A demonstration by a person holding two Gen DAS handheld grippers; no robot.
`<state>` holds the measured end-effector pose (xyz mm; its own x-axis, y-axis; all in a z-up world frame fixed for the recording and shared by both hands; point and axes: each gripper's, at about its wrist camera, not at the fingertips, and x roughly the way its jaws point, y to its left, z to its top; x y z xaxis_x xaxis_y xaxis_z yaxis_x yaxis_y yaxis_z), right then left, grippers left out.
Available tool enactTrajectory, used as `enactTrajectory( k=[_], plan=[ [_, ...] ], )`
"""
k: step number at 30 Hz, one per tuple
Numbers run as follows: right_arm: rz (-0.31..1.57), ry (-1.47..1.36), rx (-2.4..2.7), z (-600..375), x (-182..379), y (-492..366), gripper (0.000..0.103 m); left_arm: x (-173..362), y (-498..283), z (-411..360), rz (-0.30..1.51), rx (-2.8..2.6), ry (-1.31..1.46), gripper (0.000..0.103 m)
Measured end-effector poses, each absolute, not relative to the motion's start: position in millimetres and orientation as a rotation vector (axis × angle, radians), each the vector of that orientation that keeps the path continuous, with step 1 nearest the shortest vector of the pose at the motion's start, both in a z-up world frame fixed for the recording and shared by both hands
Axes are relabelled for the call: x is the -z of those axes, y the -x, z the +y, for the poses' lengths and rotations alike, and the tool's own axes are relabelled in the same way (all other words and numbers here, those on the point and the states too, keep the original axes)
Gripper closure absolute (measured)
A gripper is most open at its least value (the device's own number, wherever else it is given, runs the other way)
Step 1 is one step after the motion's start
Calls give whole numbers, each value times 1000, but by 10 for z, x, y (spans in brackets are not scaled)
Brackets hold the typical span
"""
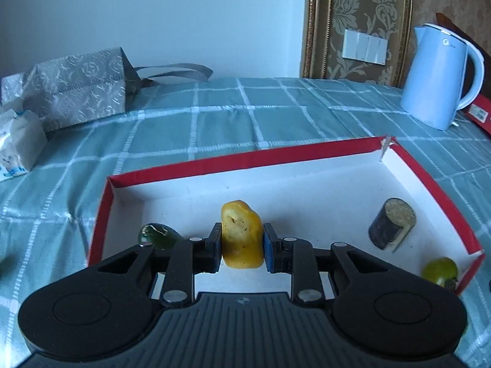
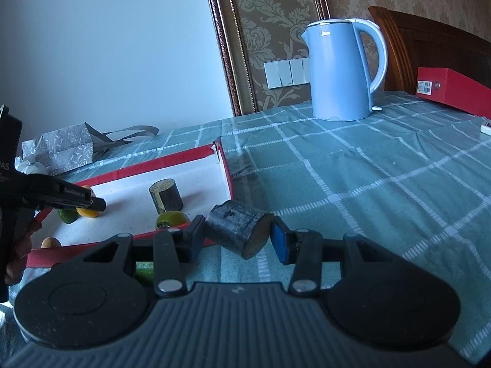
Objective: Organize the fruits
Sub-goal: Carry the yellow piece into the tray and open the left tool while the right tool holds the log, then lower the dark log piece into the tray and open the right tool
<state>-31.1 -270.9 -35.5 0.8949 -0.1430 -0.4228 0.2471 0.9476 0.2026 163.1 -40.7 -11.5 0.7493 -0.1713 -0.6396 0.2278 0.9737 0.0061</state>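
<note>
My left gripper (image 1: 242,245) is shut on a lumpy yellow fruit (image 1: 242,236) just above the white floor of a red-rimmed box (image 1: 245,157). In that box lie a glossy green piece (image 1: 157,235), a dark cylinder with a pale cut end (image 1: 391,224) and a round green fruit (image 1: 440,271). In the right wrist view, my right gripper (image 2: 237,227) is shut on a second dark cylinder piece (image 2: 236,230) over the tablecloth, just outside the box's right front corner. The left gripper (image 2: 98,205) shows there at the left, over the box (image 2: 153,161), with the yellow fruit (image 2: 87,213).
A blue kettle (image 2: 340,70) stands at the back on the green checked cloth (image 2: 368,184). A silver gift bag (image 1: 76,89) and tissues (image 1: 18,141) lie at the back left. A red box (image 2: 454,92) sits far right. A small orange fruit (image 2: 50,242) lies inside the box's near rim.
</note>
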Motion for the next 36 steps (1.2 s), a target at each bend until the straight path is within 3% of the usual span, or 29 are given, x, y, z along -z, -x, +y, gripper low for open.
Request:
enactTrajectory(
  k=[1,3,4,5,10,15,36],
  plan=[
    [417,-256,204,-2712,356,307,60,110,-1619,-397,682,208,-94,70],
    [415,-258,202,-2719,356,311,60,72,-1555,-365,644,182,-106,51],
    [415,-259,202,-2723,356,313,60,47,-1517,-338,625,176,-104,33],
    [416,-258,202,-2723,357,312,60,10,-1461,-308,600,160,-97,24],
    [415,-256,202,-2723,355,313,60,-169,-1034,-157,456,127,-93,20],
    [407,-250,202,-2710,353,327,60,-116,-550,44,429,170,-41,19],
    [387,-63,88,-2181,56,128,60,353,-287,250,637,204,-36,18]
  ],
)
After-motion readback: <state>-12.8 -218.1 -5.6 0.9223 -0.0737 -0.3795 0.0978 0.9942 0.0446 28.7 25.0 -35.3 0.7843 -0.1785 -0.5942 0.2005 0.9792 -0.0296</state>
